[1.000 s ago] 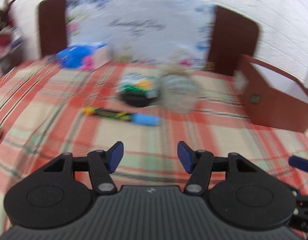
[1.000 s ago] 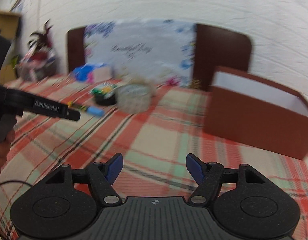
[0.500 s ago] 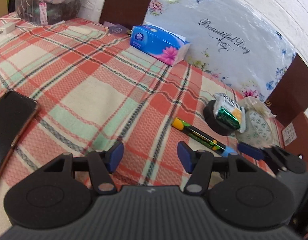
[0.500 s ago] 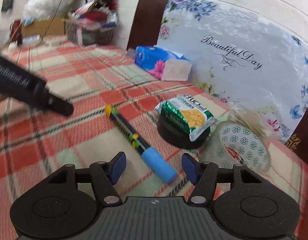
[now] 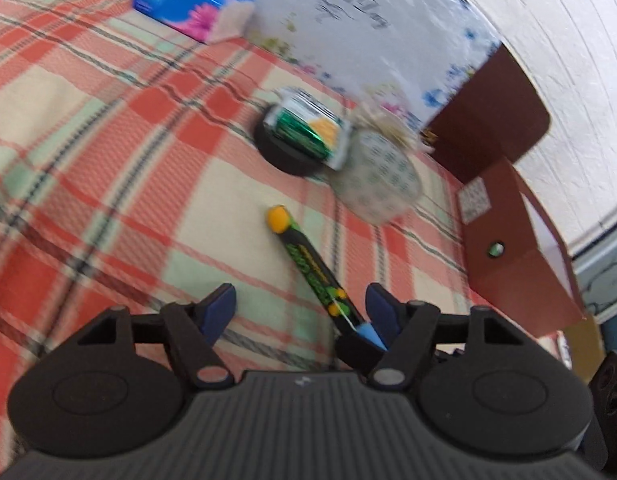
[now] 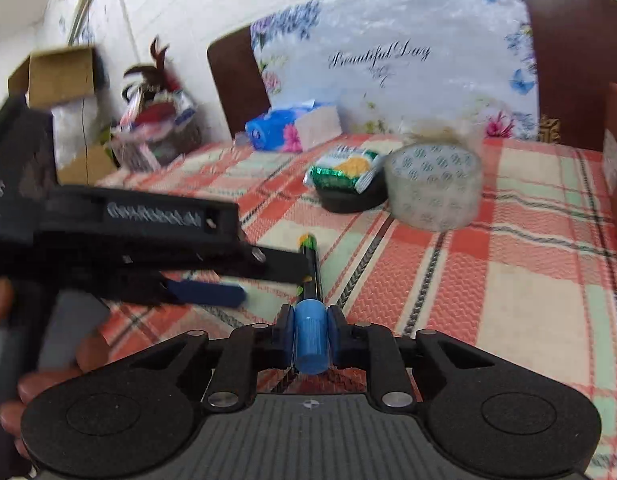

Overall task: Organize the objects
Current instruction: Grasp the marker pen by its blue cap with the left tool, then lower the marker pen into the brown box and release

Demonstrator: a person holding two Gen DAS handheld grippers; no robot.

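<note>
1. Marker (image 6: 311, 322): one counted, black barrel with green print, a blue cap at one end and an orange tip (image 5: 278, 218) at the other. It sits over the plaid table (image 5: 88, 152), its blue cap pinched between the fingers of my right claw (image 6: 311, 334).
2. Other counts: one clear tape roll (image 6: 434, 186), one green snack packet (image 6: 342, 170) resting on one black round dish (image 6: 350, 200), one blue tissue pack (image 5: 188, 0), one brown box (image 5: 520, 256), one floral board (image 6: 388, 60) propped against the wall.
3. Claws: two. My left claw (image 5: 300, 308) is spread wide and holds nothing; it hangs over the barrel of the marker.
4. Hard to make out: both views are motion-blurred. In the left wrist view the blue cap is mostly hidden behind my left claw's right finger. In the right wrist view the left claw crosses in front of the barrel and covers its middle. I cannot tell whether the far end touches the cloth. The brown box is cut off at the right wrist frame edge.
5. Orientation: the long axis runs away from the right claw, blue cap nearest it, orange tip pointing toward the dish and tape roll.
</note>
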